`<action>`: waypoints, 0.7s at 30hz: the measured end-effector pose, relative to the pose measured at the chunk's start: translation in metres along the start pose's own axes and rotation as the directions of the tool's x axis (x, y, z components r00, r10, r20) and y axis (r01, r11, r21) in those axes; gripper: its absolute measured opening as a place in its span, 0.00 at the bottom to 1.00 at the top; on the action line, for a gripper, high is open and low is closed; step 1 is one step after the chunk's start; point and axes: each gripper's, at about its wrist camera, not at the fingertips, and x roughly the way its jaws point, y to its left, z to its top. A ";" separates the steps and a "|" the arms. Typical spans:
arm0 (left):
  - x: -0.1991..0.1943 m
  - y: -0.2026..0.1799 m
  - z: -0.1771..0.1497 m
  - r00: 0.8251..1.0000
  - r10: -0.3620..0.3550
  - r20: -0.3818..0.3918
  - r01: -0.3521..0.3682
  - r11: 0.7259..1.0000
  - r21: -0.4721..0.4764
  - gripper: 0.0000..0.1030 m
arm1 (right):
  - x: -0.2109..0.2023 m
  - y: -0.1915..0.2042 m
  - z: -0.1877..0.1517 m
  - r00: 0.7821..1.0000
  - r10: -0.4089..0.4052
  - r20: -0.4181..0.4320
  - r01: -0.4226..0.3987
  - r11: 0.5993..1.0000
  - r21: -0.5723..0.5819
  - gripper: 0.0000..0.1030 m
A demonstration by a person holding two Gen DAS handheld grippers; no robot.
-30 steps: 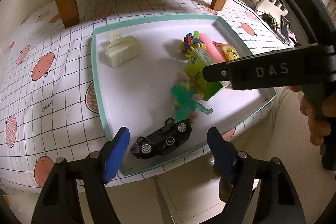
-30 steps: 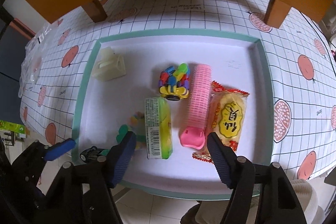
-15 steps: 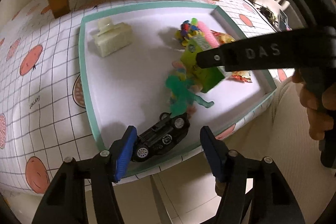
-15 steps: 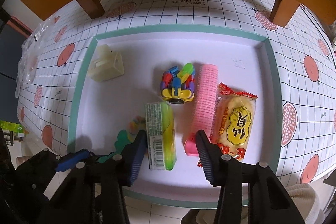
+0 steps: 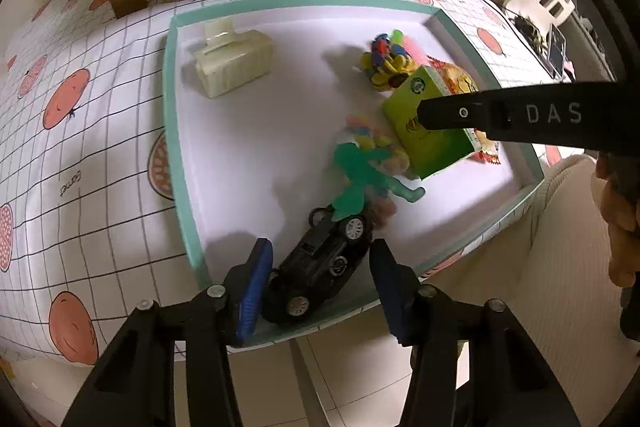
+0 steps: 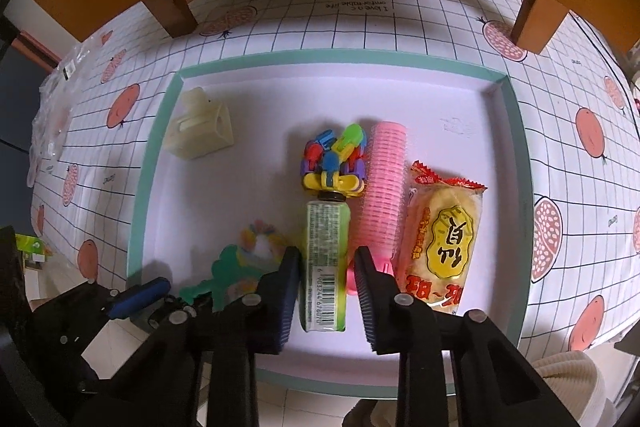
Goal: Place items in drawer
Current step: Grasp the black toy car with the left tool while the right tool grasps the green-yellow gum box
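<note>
Right wrist | one green box (image 6: 326, 259) between right claw (image 6: 326, 301) fingers | one pink roller (image 6: 380, 195)

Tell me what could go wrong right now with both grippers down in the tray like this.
The left gripper straddles the black toy car, which lies tipped with its wheels showing, so it may roll or twist out of the pads. The green figure overlaps the car's far end and could get dragged along. The right gripper brackets the green box, but the pink roller lies against it and may get pinched or shoved.
</note>
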 end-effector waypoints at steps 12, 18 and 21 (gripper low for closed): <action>0.005 0.000 0.003 0.999 0.027 0.017 -0.026 0.999 -0.021 0.38 | -0.004 -0.001 -0.013 0.999 0.020 -0.035 -0.019 1.000 0.021 0.24; 0.003 0.012 0.005 0.999 0.027 0.038 -0.024 0.997 -0.079 0.36 | -0.005 0.001 -0.020 0.998 0.033 -0.044 -0.032 0.999 0.024 0.24; 0.002 0.020 0.003 0.999 0.017 0.049 -0.012 0.993 -0.116 0.36 | -0.005 0.001 -0.023 0.998 0.030 -0.048 -0.029 0.999 0.021 0.24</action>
